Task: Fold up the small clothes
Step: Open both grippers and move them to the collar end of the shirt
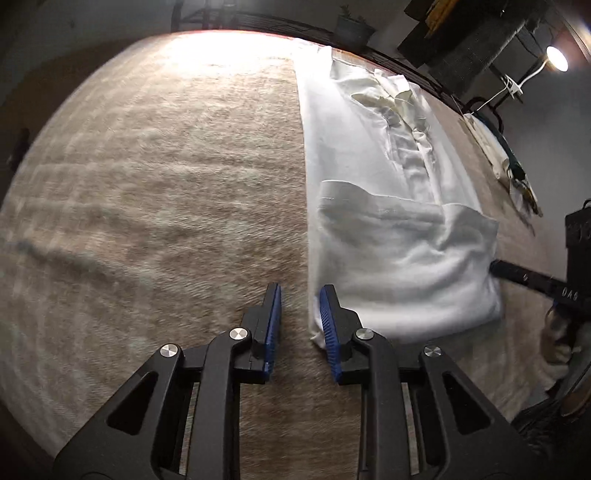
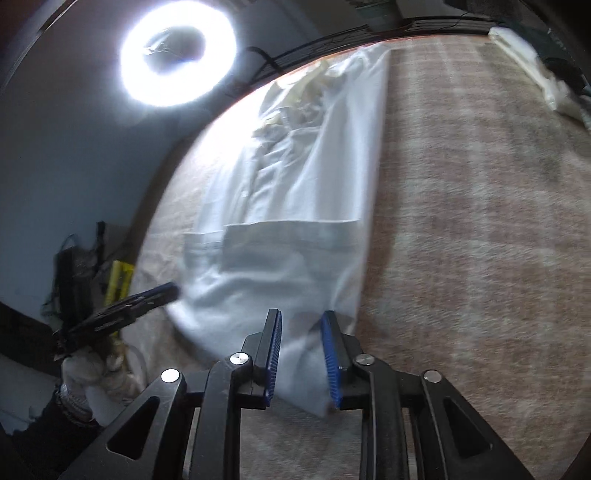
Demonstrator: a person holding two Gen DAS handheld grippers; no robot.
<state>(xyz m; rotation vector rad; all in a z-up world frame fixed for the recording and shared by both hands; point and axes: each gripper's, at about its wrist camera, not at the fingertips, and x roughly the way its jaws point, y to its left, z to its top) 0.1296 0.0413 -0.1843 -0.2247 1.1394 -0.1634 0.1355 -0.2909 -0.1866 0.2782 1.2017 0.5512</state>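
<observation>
both grippers (image 1: pixel 300 291) (image 2: pixel 301 317) slightly open at shirt (image 1: pixel 399 266) hem

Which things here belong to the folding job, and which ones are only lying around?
Belong to the job:
- white shirt, partly folded on the beige blanket
- left claw, open at the shirt's near corner
- right claw, open over the shirt's near edge

Just lying about:
- ring light
- small lamp
- plant pot
- pale cloth bundle at the far edge
</observation>
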